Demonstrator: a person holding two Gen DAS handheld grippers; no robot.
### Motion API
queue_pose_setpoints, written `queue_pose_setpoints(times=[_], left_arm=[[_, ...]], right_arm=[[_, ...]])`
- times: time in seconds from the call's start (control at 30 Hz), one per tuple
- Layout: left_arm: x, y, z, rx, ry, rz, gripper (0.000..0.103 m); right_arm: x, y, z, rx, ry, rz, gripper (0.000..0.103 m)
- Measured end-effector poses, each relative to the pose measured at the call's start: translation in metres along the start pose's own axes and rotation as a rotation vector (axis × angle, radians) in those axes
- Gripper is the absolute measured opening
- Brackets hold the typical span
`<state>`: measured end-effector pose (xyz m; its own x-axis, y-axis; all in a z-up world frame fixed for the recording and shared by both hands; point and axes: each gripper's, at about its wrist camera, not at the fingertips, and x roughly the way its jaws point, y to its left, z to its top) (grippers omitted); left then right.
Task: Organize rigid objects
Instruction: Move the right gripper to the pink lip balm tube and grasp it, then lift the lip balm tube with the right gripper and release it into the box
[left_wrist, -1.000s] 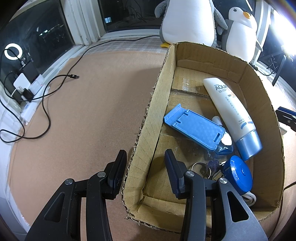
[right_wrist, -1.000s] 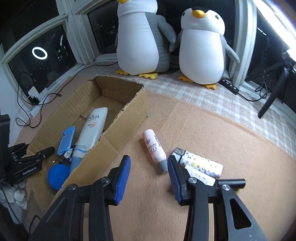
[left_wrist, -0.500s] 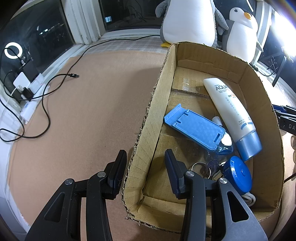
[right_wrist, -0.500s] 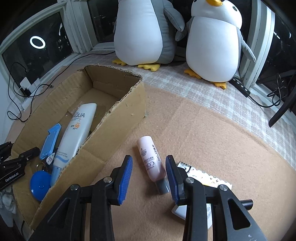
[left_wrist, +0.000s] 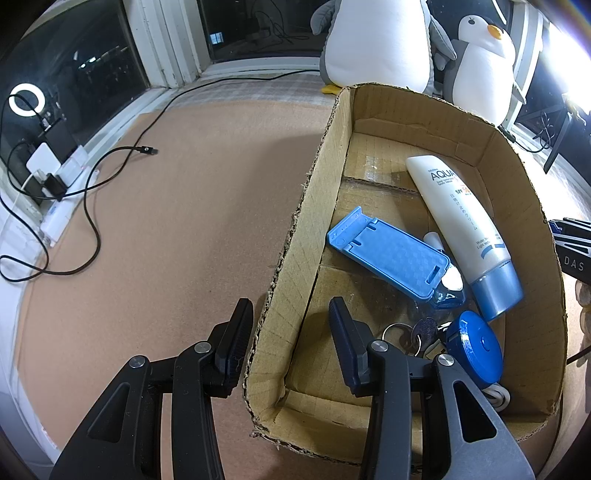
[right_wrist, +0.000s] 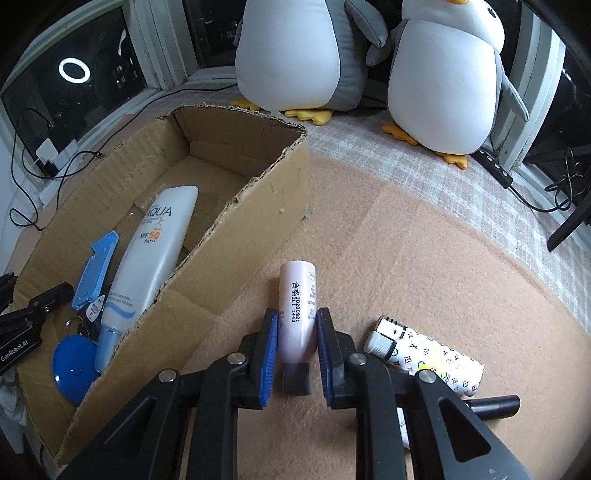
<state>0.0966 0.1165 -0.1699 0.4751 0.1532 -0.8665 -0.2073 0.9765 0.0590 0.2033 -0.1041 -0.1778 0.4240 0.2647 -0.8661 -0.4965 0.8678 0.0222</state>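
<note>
A cardboard box (left_wrist: 295, 236) (right_wrist: 236, 229) holds a white sunscreen tube (left_wrist: 458, 221) (right_wrist: 155, 254), a blue phone stand (left_wrist: 388, 254) (right_wrist: 96, 273), a blue round tape measure (left_wrist: 474, 345) (right_wrist: 74, 365) and keys (left_wrist: 410, 332). My left gripper (left_wrist: 291, 317) is open and straddles the box's left wall near its front corner. My right gripper (right_wrist: 297, 325) has its blue pads closed against a pink tube (right_wrist: 297, 306) with a grey cap that lies on the brown mat beside the box.
A white patterned lighter (right_wrist: 424, 354) and a black cylinder (right_wrist: 495, 404) lie right of the pink tube. Two plush penguins (right_wrist: 295, 51) (right_wrist: 447, 74) stand at the back. A black cable (left_wrist: 92, 206) and charger lie on the mat at the left.
My right gripper moved forward and down over the pink tube and closed on it. My left gripper has stayed at the box wall.
</note>
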Motion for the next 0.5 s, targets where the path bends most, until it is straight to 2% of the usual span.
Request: queue_pose_setpoints(times=[0.23,0.5], left_arm=[[0.0,0.0,-0.001,-0.009,-0.002,-0.003,0.042],[0.0,0.002,-0.002,-0.008,-0.003,-0.008,0.042]], right_arm=[[-0.009,0.0,-0.012,0.038,0.0,0.007,0.018],[-0.042,0.002,-0.032,0.082,-0.046,0.015,0.018]])
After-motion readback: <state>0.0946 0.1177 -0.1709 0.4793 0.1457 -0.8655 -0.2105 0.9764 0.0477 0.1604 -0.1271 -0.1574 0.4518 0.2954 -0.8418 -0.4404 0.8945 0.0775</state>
